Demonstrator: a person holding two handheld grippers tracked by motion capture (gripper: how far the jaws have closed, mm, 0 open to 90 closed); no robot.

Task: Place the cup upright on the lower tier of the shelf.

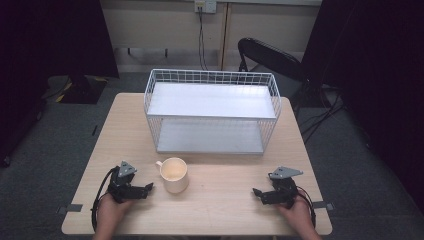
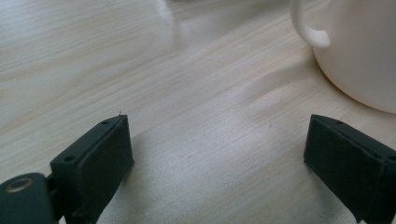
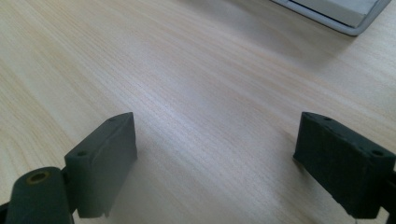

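Near edge of the table: a person's two hands rest on the pale wooden table [image 1: 225,200], each holding a black two-jaw gripper.
Left gripper [image 1: 148,187]: jaws spread wide with nothing between them, pointing right toward the mug; its own view shows bare wood in the gap and the mug just beyond the right-hand jaw.
Right gripper [image 1: 256,192]: jaws also wide and empty, pointing left across open tabletop, well apart from the mug.
Mug [image 1: 174,174]: cream-coloured, upright, standing near the left gripper, handle [image 2: 308,25] turned toward the left; nothing touches it.
Wire rack [image 1: 212,111]: white, two-tiered, standing beyond the mug at the far middle of the table, both shelves bare.
Beyond the table: a dark folding chair [image 1: 270,57] at far right, cables running down the wall.
Step in hand: apparently the start of a pick-up, with the approach not yet made.
Next move: the left gripper likely needs to close in and straddle the mug's wall or handle squarely before squeezing, so the mug does not tip.
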